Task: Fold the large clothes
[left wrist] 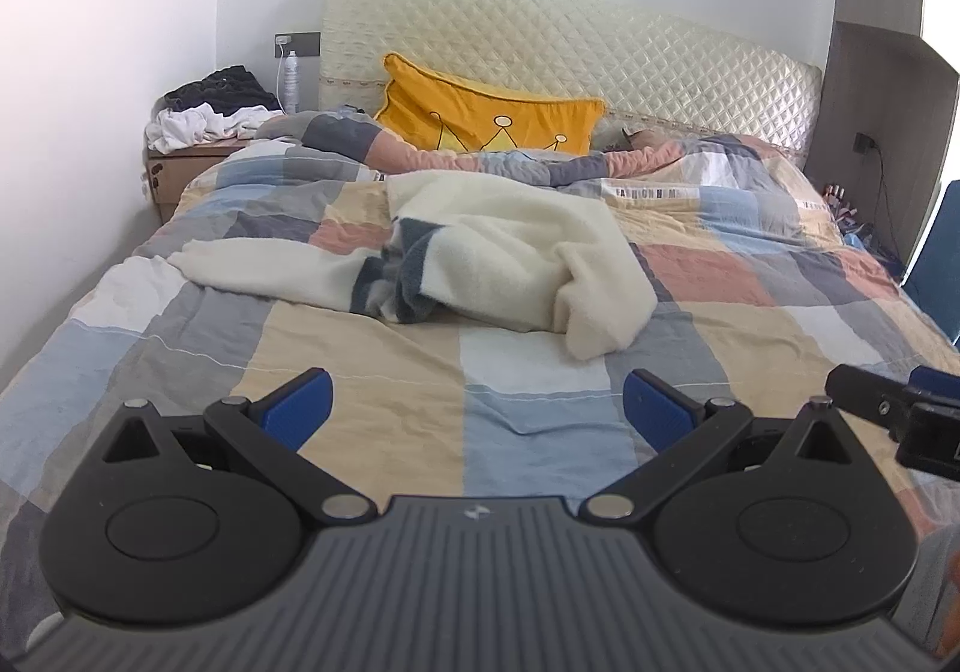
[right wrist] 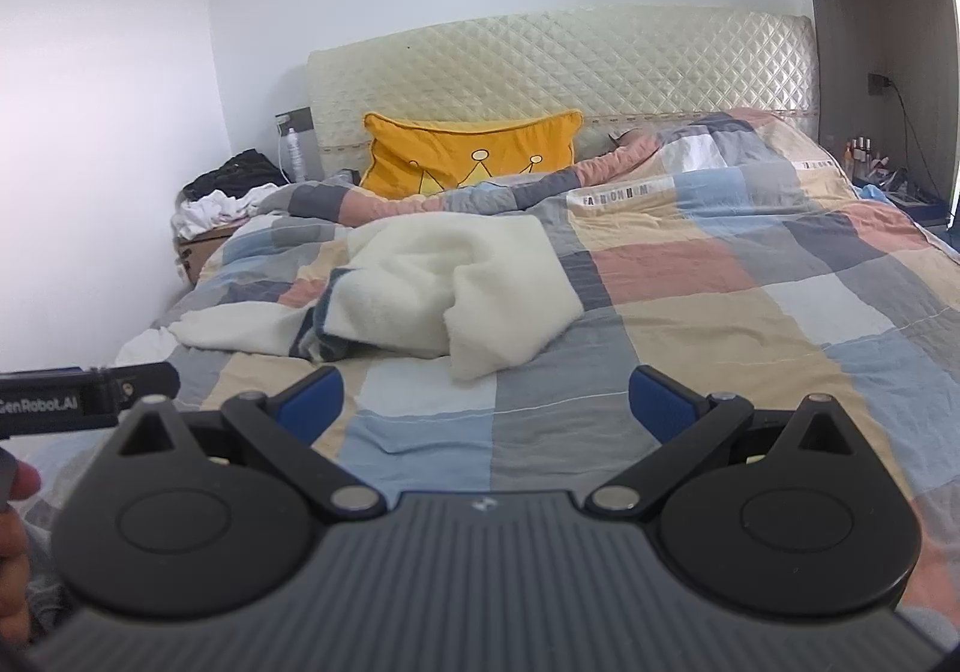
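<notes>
a crumpled cream fleece garment with dark blue and grey striped trim lies in a loose heap near the middle of a bed covered by a patchwork quilt of blue, grey, beige, white and salmon squares. one cream sleeve trails toward the left edge of the bed. the left gripper hangs above the near part of the quilt with its blue-padded fingers spread wide and nothing between them. the right gripper sits beside it, fingers likewise spread and empty, well short of the garment. a yellow-orange cushion with a crown design leans against the cream quilted headboard. a heap of black and white clothes rests on a bedside box at the left.
</notes>
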